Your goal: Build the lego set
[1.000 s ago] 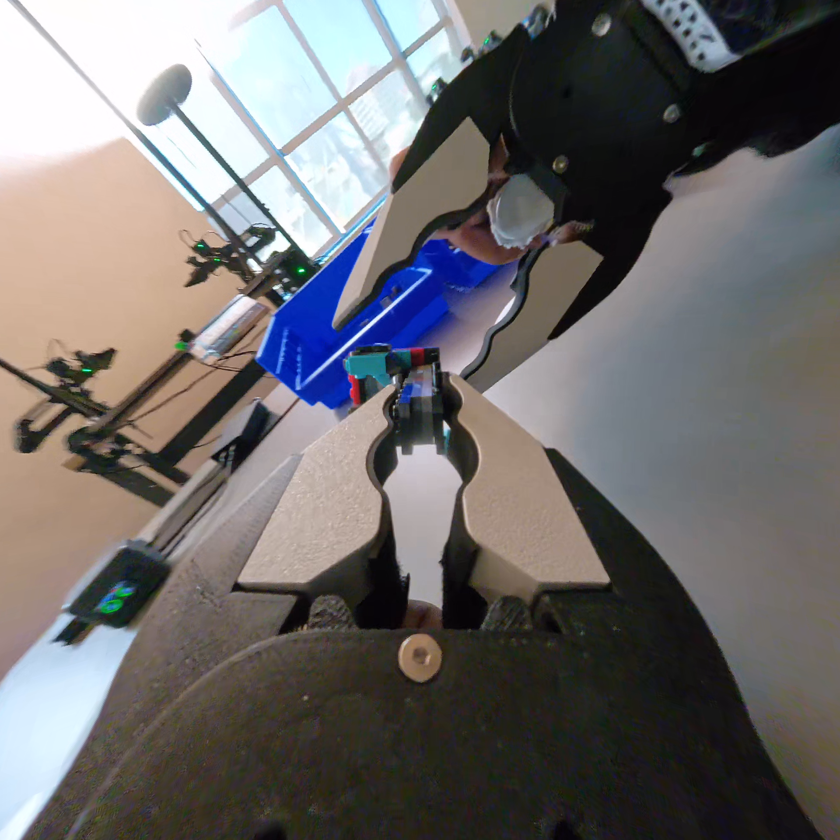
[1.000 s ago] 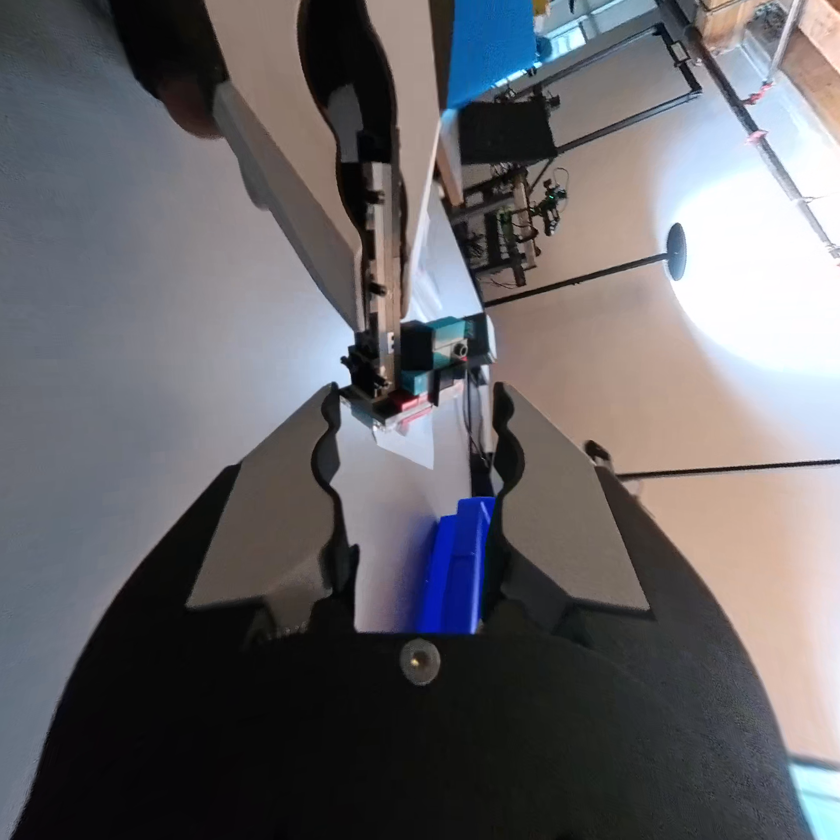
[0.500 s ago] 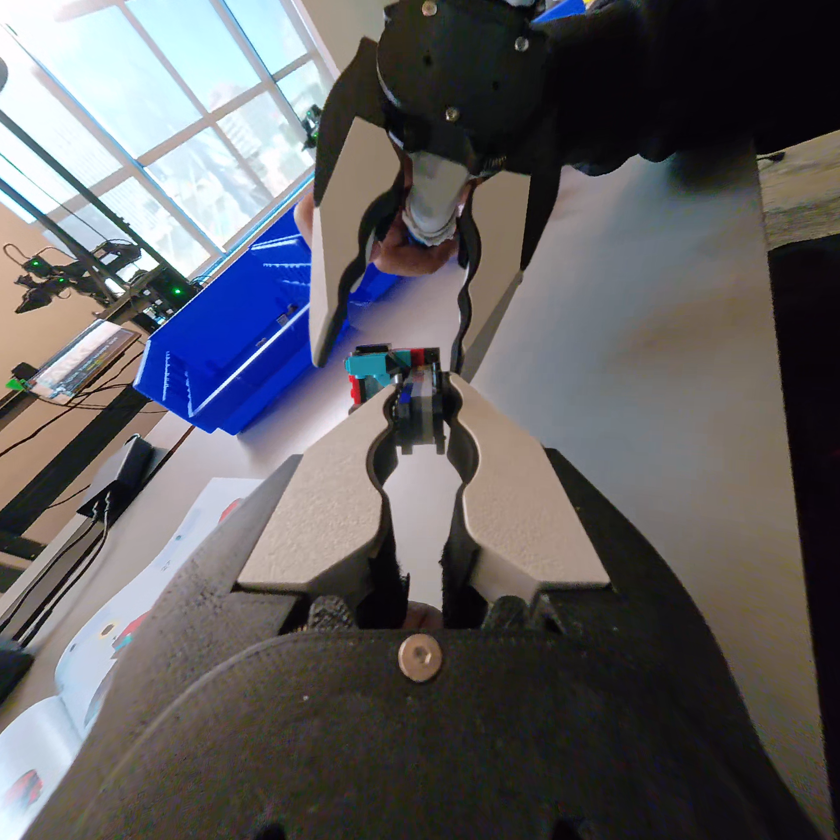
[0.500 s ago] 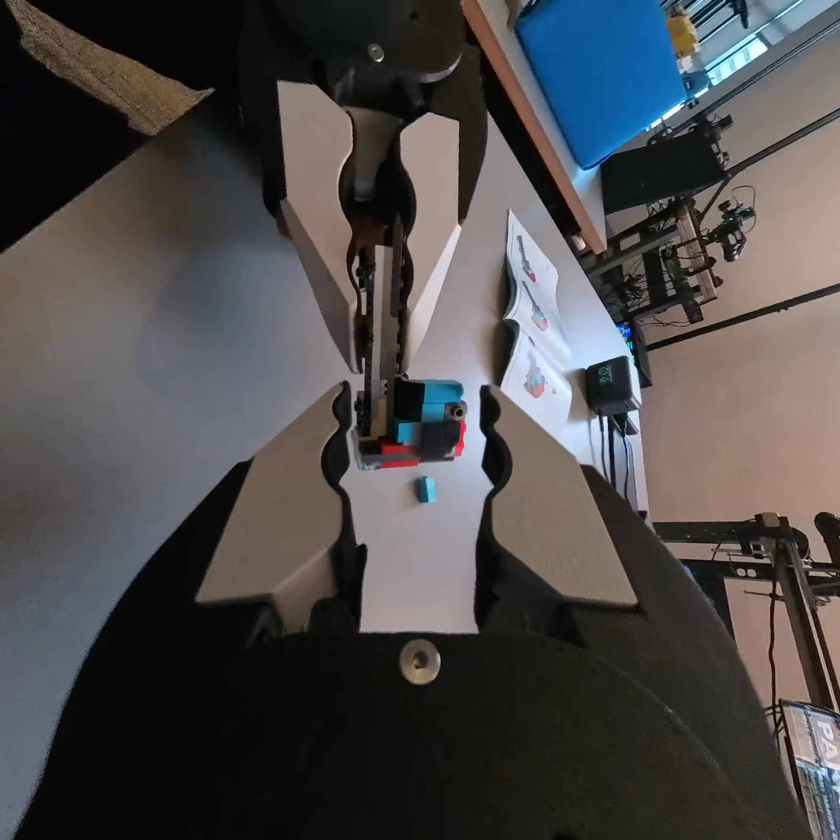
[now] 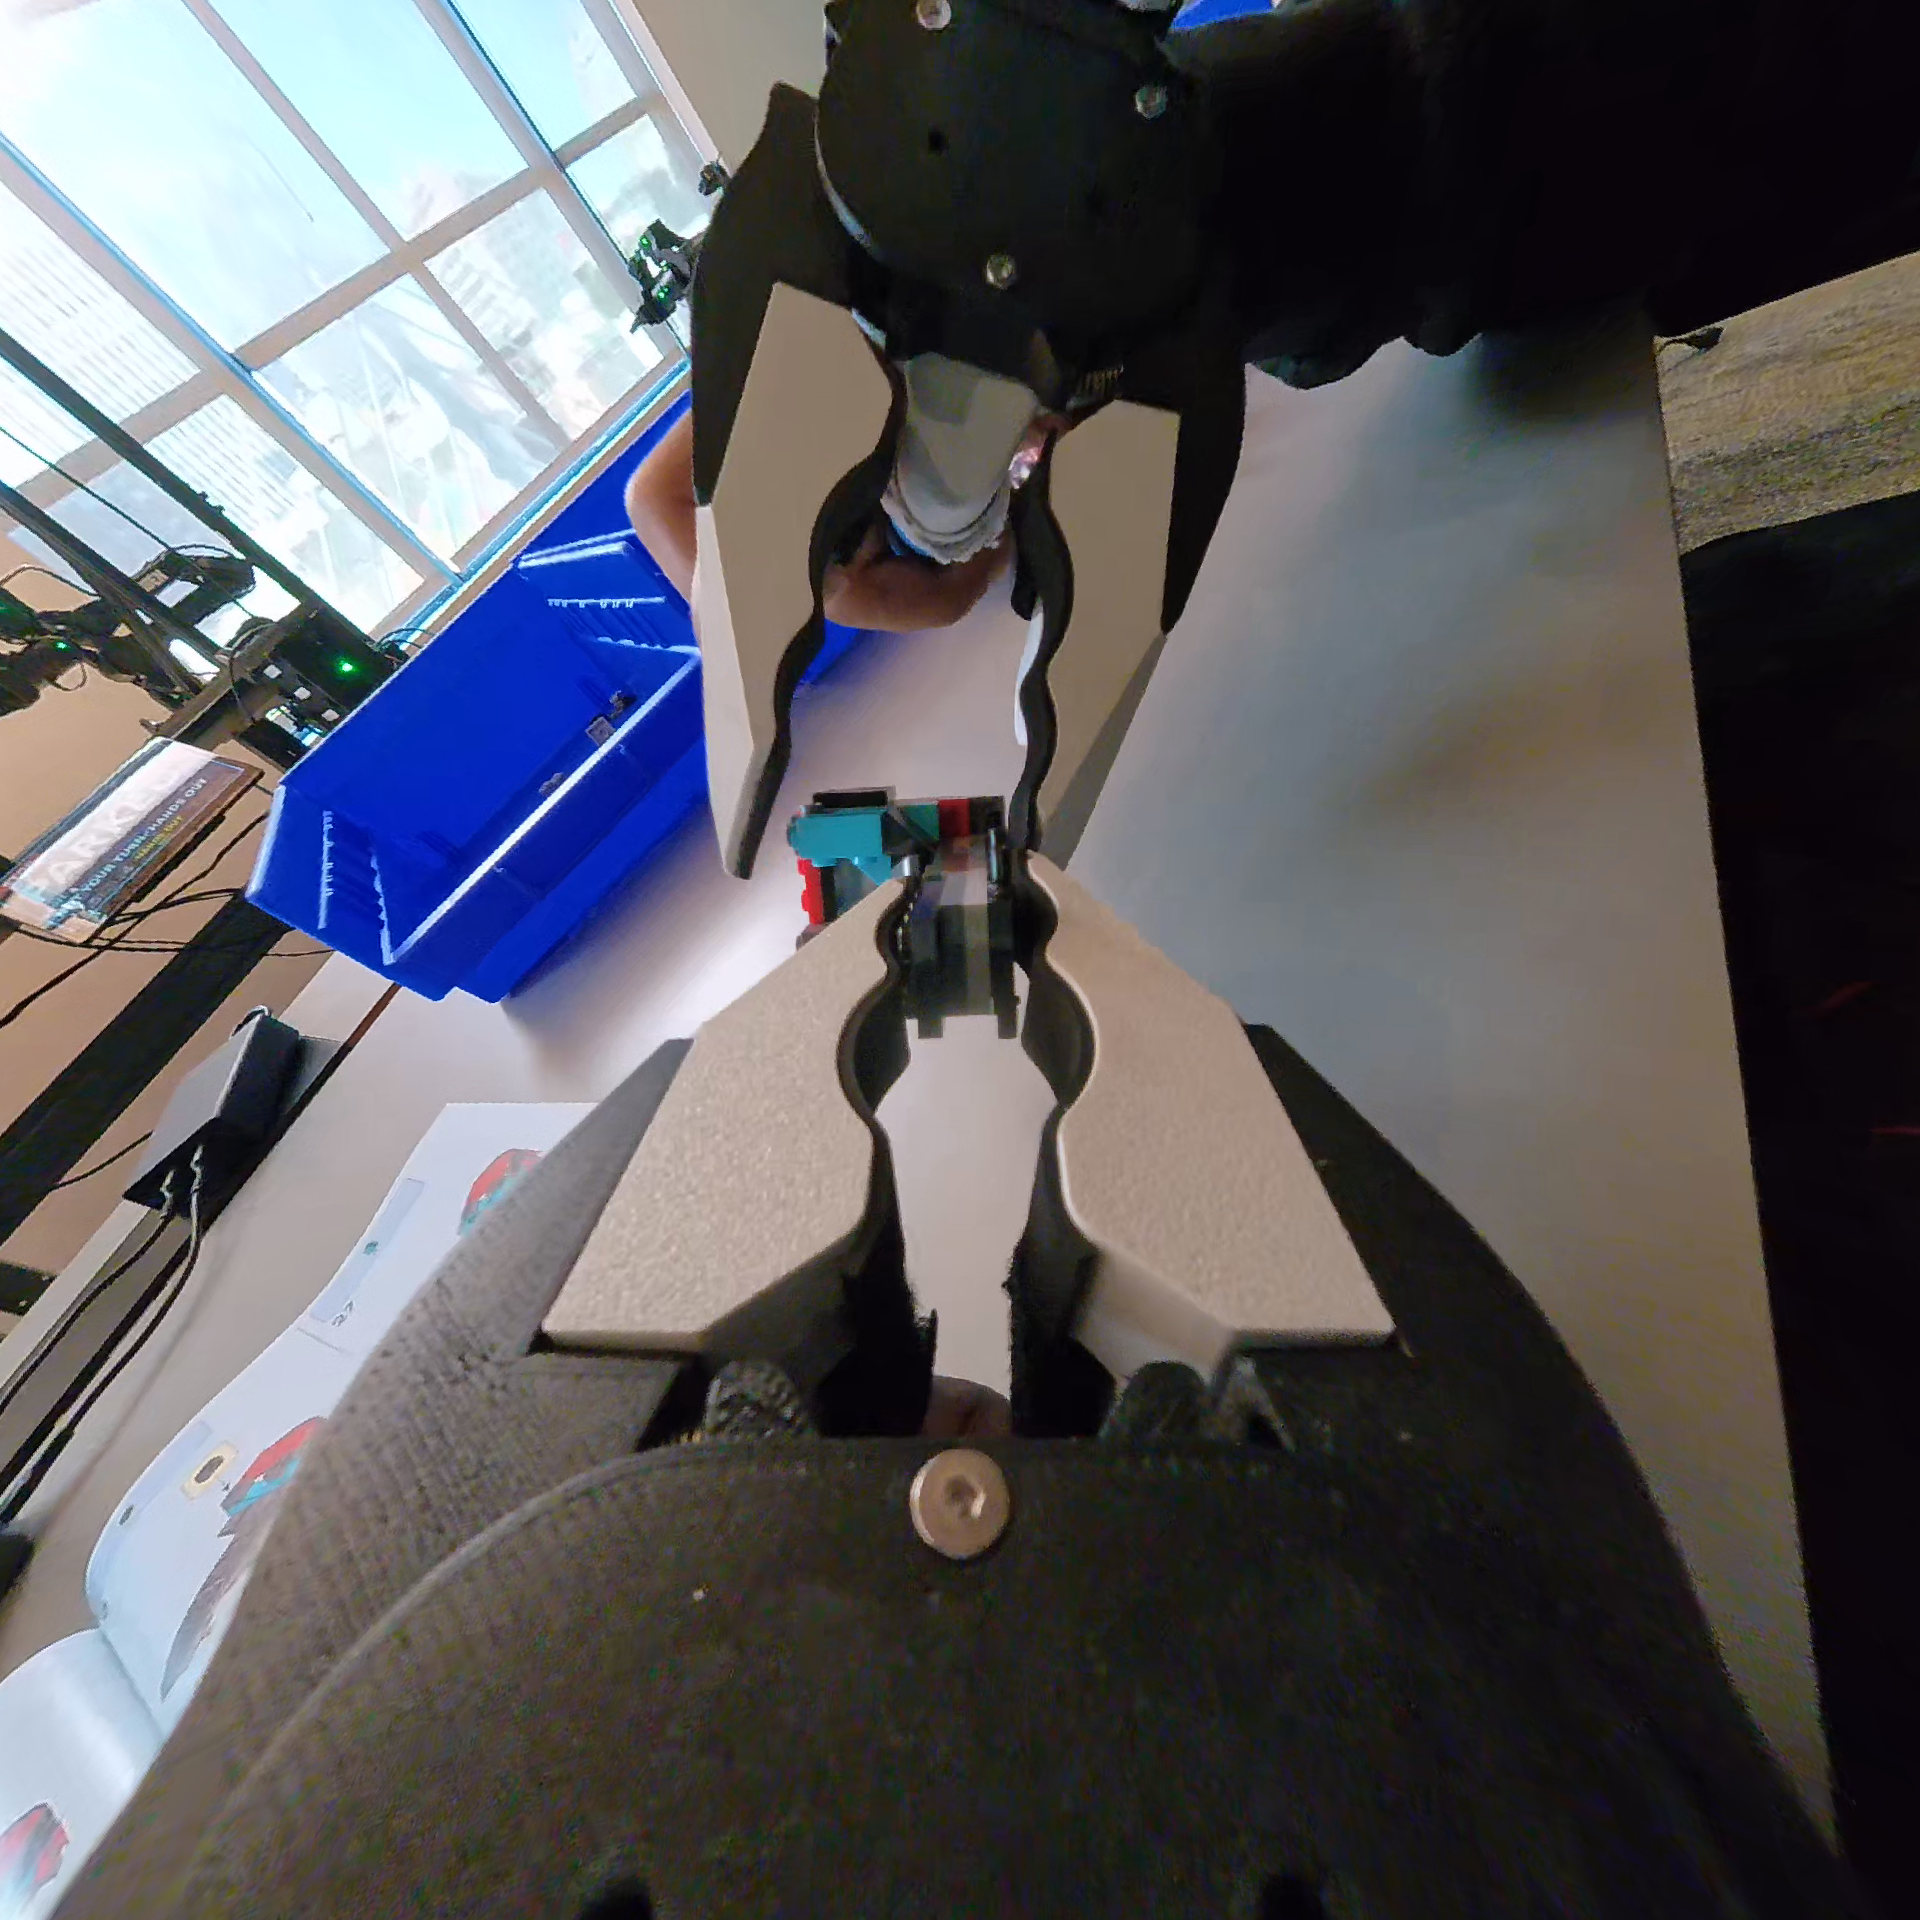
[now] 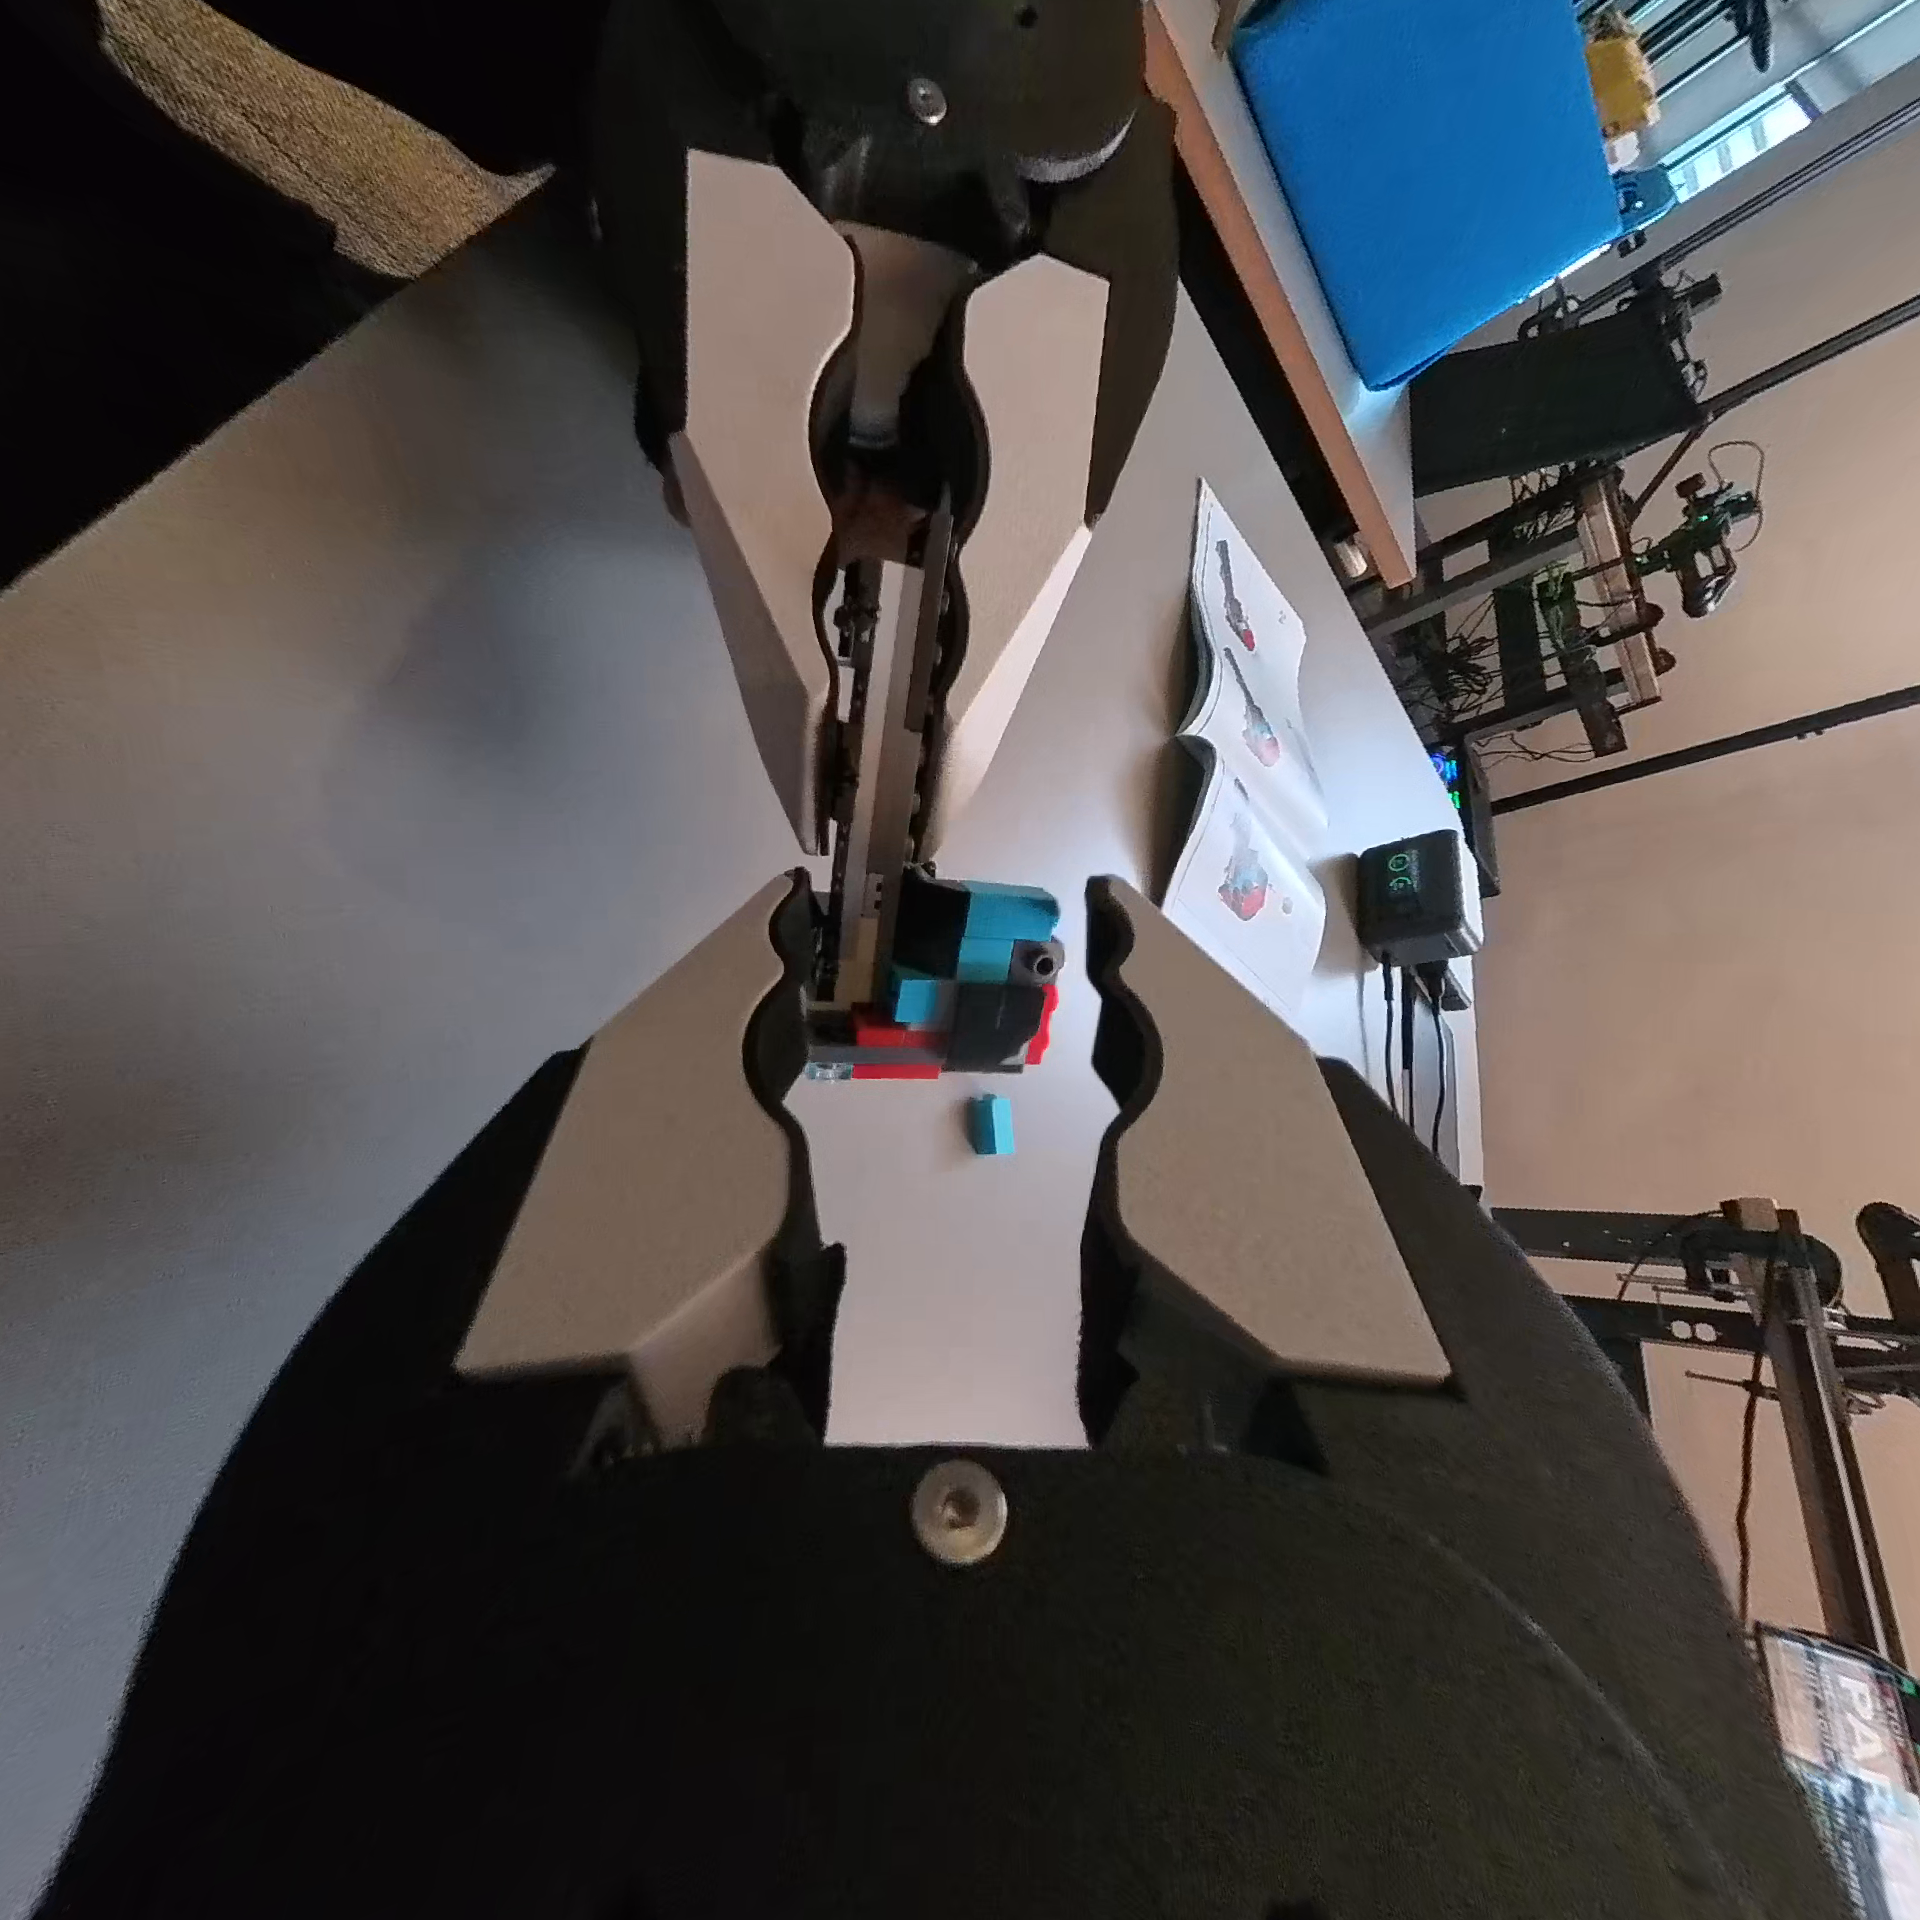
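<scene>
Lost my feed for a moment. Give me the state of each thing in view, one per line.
Left gripper: shut on the lego model.
Right gripper: open, empty, jaws either side of the model.
Lego model: partly built, held off the table.
Loose teal brick: lying on the table.
Instruction booklet: open, flat.
Blue bin: open-topped.

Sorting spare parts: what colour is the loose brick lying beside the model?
Teal; the loose brick shows best in the right wrist view.

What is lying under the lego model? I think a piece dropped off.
Below the lego model, held by the left gripper, one loose teal brick lies on the table. The spot directly beneath the model is hidden.
</scene>
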